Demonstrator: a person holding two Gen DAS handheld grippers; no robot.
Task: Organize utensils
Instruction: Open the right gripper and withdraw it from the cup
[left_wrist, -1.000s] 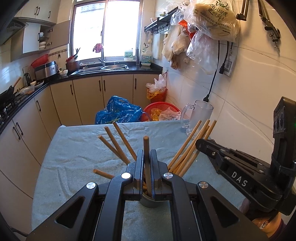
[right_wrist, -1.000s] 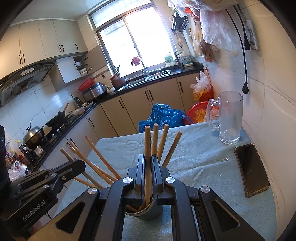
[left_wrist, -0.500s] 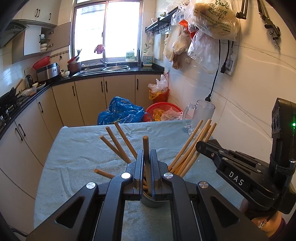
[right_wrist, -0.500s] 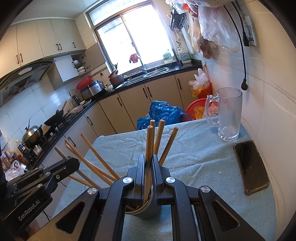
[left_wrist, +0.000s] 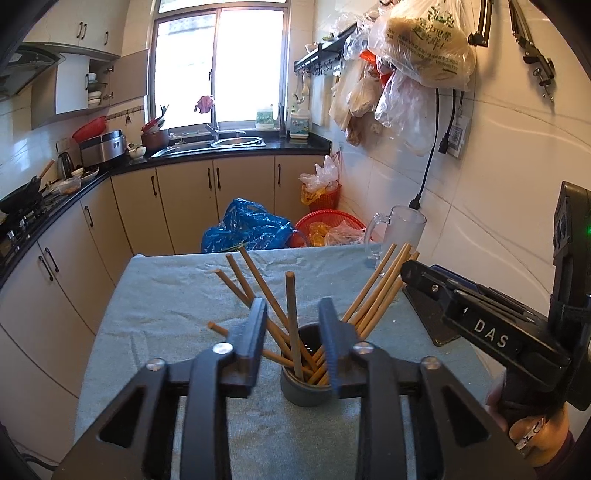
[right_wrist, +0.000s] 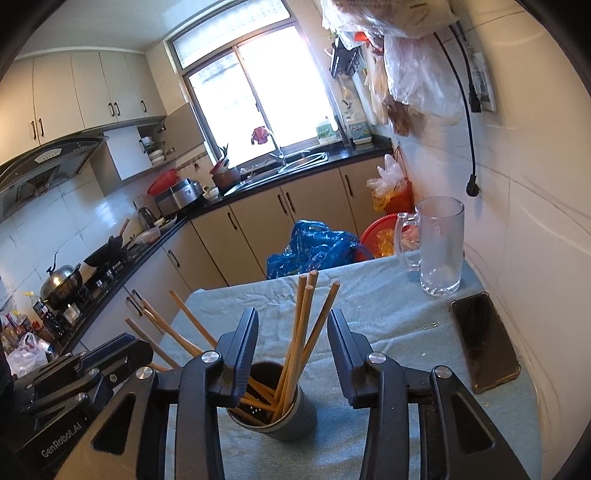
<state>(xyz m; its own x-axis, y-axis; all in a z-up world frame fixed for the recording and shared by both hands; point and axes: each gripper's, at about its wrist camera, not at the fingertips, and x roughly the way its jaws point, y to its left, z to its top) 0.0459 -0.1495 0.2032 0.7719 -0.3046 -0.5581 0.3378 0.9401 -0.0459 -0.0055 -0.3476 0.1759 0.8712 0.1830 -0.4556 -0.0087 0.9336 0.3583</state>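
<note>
A grey metal holder stands on the cloth-covered table and holds several wooden chopsticks that fan out left and right. It also shows in the right wrist view, with its chopsticks. My left gripper is open, its jaws on either side of one upright chopstick without touching it. My right gripper is open, its jaws either side of the right-hand bunch. Both hover just above the holder.
A glass mug stands at the table's far right by the tiled wall. A black phone lies on the blue-grey cloth near the wall. Cabinets, a blue bag and a red basket lie beyond the far edge.
Both grippers have opened and let go of the chopsticks they held; those chopsticks now stand in the holder. Both grippers have drawn back a little.
</note>
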